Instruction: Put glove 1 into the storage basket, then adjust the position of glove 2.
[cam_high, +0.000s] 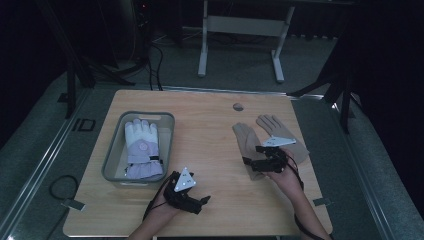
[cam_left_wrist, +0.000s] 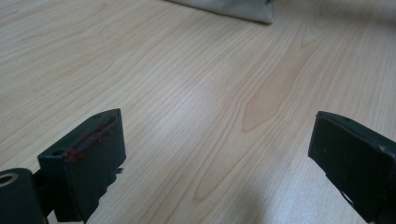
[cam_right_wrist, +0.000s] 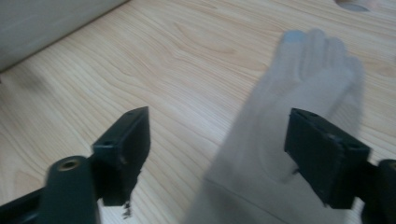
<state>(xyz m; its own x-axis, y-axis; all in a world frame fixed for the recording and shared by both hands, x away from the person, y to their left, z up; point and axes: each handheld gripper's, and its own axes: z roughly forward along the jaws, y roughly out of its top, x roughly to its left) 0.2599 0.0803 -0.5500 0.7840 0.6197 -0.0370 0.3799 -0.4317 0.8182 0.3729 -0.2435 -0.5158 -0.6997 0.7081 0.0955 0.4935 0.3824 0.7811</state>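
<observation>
1. Tan fabric gloves are the business on this table: the nearer tan fabric glove (cam_high: 248, 142) lies flat at the right of the pale wooden table (cam_high: 210, 150), fingers pointing to the far side, and a second tan glove (cam_high: 280, 131) lies just to its right, partly under the right gripper.
2. Over at the left sits a grey plastic basket (cam_high: 111, 155), and inside it lies a white and lilac padded winter glove (cam_high: 142, 150), cuff toward the near edge. That part looks done, if the job is loading gloves into the basket.
3. Right gripper (cam_high: 261, 162) is hovering over the cuff end of the nearer tan glove. In the right gripper view its jaws stand wide apart, the glove (cam_right_wrist: 299, 116) blurred between and beyond them, nothing pinched yet.
4. Left gripper (cam_high: 197, 202) waits at the near edge of the table, just right of the basket's near corner. The left gripper view has its jaws spread wide over bare wood (cam_left_wrist: 196, 93), holding nothing.
5. Judgement on progress: roughly a third of the way, one glove binned and two tan ones on the table.
6. What is left, as it reads from here: close on the nearer tan glove, carry it left to the basket, then deal with the second one.
7. A small grey round disc (cam_high: 238, 106) sits at the far side of the table, untouched.
</observation>
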